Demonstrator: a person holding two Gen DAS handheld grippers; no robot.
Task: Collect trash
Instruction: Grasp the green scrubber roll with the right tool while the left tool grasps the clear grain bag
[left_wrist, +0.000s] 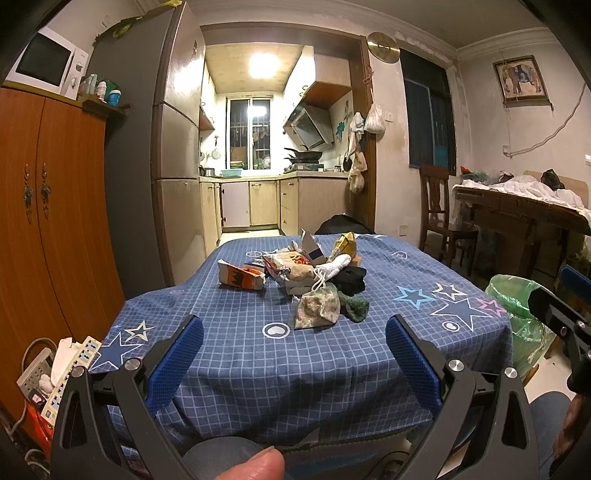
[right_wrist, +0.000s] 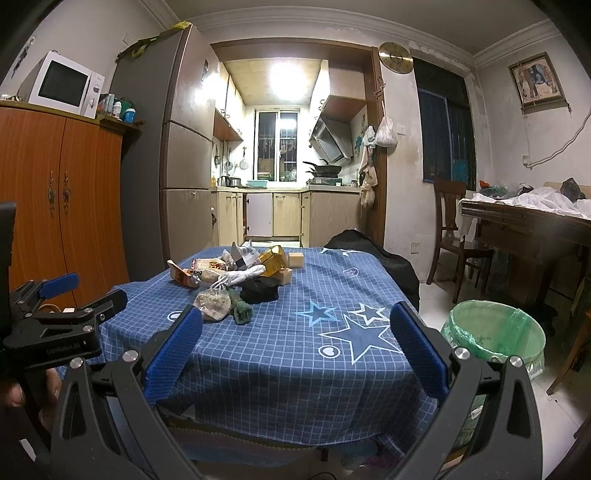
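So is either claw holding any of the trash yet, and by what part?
Nothing is held. The left claw and right claw both stand open and empty, short of the trash pile on the table.

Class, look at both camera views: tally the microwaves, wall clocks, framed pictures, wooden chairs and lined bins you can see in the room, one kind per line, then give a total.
Microwave: 1
Wall clock: 1
Framed picture: 1
Wooden chair: 1
Lined bin: 1
Total: 5
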